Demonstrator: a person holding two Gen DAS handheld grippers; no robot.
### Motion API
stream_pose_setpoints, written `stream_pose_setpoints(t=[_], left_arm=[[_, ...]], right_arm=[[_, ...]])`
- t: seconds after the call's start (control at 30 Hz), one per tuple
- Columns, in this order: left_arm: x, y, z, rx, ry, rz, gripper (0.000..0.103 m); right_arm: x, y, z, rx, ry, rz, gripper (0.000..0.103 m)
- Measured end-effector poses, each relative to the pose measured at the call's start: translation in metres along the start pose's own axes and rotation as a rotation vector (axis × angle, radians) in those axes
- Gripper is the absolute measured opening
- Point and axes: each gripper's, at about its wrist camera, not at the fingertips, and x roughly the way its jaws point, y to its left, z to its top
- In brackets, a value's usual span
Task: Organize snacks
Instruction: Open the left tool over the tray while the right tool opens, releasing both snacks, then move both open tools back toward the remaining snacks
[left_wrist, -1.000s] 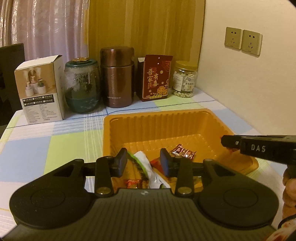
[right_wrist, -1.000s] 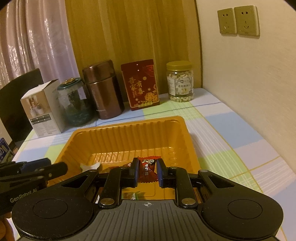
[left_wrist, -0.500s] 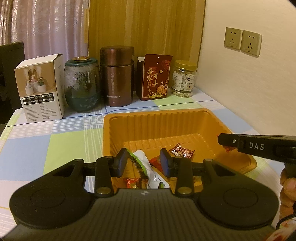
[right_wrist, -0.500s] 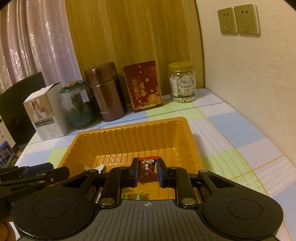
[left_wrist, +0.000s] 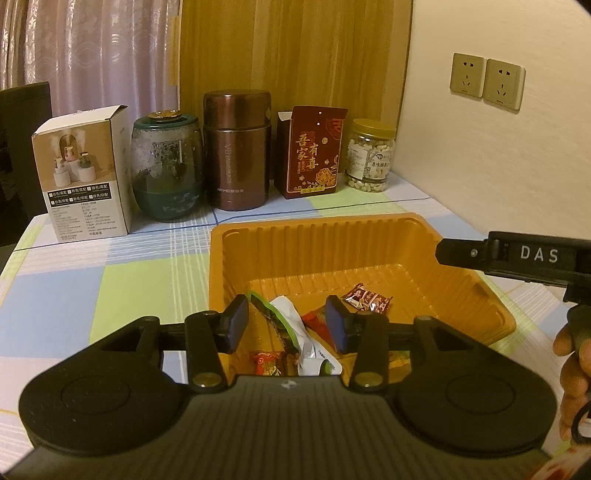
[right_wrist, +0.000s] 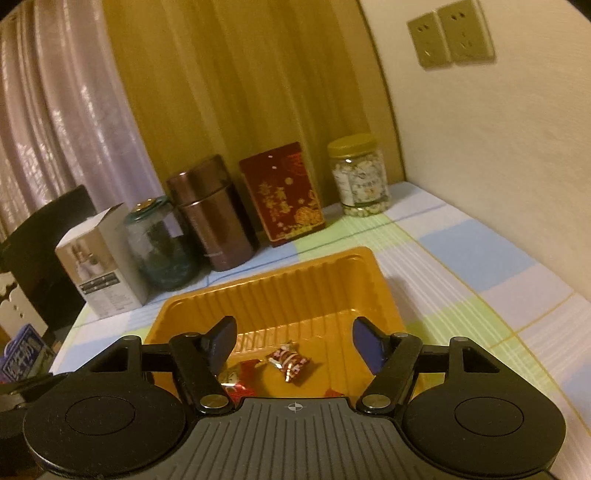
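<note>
An orange plastic tray (left_wrist: 332, 236) (right_wrist: 295, 284) lies on the checked tablecloth and holds several wrapped snacks. My left gripper (left_wrist: 286, 323) is open and empty above the tray's near edge, over a green and white packet (left_wrist: 291, 328). A red wrapped candy (left_wrist: 367, 299) lies on the tray floor. My right gripper (right_wrist: 295, 341) is open and empty above the tray; the red candy (right_wrist: 288, 362) lies below it beside another red snack (right_wrist: 232, 382). The right gripper's finger (left_wrist: 517, 258) shows at the right of the left wrist view.
Along the back stand a white box (left_wrist: 86, 177), a green glass jar (left_wrist: 168, 170), a brown flask (left_wrist: 238, 147), a red box (left_wrist: 314, 147) and a jar of nuts (left_wrist: 369, 158). A wall with sockets (left_wrist: 487, 81) closes the right side. A dark chair (right_wrist: 48, 251) stands at left.
My right gripper has opened and let go of the red candy, which now lies in the tray. The right gripper has also risen and tilted. The left gripper has barely moved.
</note>
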Motion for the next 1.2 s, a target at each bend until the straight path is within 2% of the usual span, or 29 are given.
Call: stream_pose_setpoints(t=[0.67,1.2], left_arm=[[-0.003,-0.002,-0.002,0.012,0.001,-0.002,0.042],[-0.03,-0.002,-0.01,0.012,0.007,-0.003,0.045]], right_arm=[[-0.005,-0.001,-0.001,-0.03,-0.003,-0.026,0.069],[-0.021,-0.001,-0.015,-0.058,0.032,-0.044,0.069]])
